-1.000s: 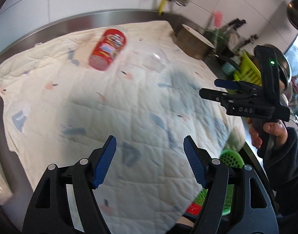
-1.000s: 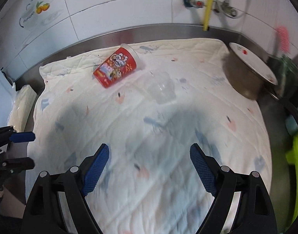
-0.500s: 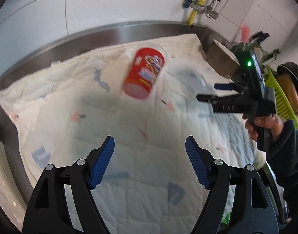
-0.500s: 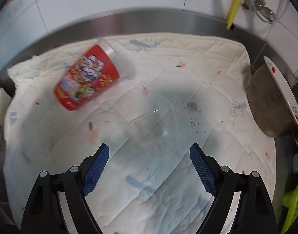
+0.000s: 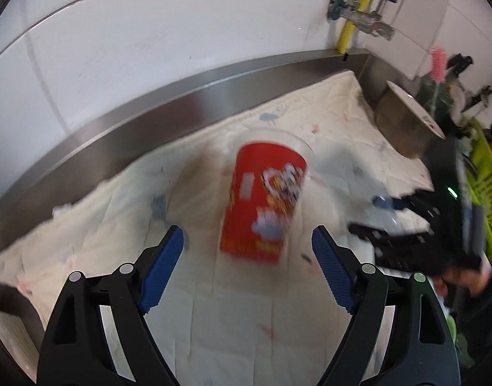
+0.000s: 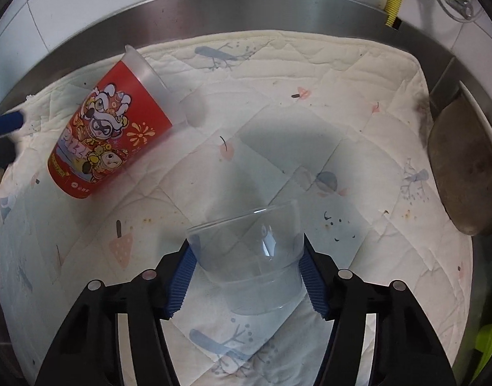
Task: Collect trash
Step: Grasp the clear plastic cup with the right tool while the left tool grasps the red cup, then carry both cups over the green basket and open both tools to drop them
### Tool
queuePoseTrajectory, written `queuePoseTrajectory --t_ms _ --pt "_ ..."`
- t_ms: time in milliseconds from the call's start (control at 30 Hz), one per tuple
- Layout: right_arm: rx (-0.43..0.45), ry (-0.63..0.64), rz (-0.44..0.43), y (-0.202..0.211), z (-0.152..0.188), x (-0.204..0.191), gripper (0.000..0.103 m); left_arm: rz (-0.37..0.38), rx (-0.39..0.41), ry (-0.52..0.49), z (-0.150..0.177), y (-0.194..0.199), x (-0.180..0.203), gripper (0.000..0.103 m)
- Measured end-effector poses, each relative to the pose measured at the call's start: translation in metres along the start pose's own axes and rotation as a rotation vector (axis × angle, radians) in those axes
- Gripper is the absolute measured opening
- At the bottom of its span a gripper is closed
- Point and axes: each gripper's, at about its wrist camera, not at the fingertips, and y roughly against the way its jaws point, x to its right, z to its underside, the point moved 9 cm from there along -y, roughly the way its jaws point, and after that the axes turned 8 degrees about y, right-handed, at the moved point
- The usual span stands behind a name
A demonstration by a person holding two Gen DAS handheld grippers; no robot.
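Observation:
A red printed cup (image 5: 262, 202) lies on its side on the white quilted cloth (image 5: 246, 305); it also shows in the right wrist view (image 6: 107, 135). My left gripper (image 5: 247, 270) is open, its fingers on either side of the cup's base, just short of it. A clear plastic cup (image 6: 249, 257) lies on the cloth between the blue pads of my right gripper (image 6: 247, 276). The pads stand at its sides; the jaws have narrowed around it. The right gripper also shows blurred in the left wrist view (image 5: 416, 234).
A steel ledge (image 6: 246, 9) and white tiled wall run behind the cloth. A metal bowl with a white plate (image 5: 406, 122) stands at the right. A green basket (image 5: 484, 180) is at the far right. Yellow hose and taps (image 5: 358, 9) hang on the wall.
Both grippers moved forward. The left closed in on the red cup. The right came down around the clear cup and its jaws narrowed onto it.

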Motion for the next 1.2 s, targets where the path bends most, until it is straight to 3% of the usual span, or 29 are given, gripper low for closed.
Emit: queuePoseTrajectory --t_ms 233,667,700,1033,1200 --pt "0.029 -0.039 -0.025 0.018 0.016 0.001 0.059 -0.021 -0.048 -0.007 -0.021 -0.043 0.010 0.083" --pt "0.040 -0.058 0.004 0.053 0.055 0.002 0.059 -0.035 -0.122 -0.042 -0.017 -0.086 0.020 0.080" --pt "0.040 -0.058 0.007 0.056 0.058 0.001 0.059 -0.029 -0.125 -0.041 -0.016 -0.086 0.021 0.074" --pt "0.057 -0.060 0.008 0.080 0.077 -0.008 0.059 -0.061 -0.093 -0.051 -0.010 -0.076 0.020 0.071" --pt "0.074 -0.050 0.003 0.103 0.093 -0.013 0.059 -0.031 -0.069 -0.024 0.000 -0.051 0.026 0.071"
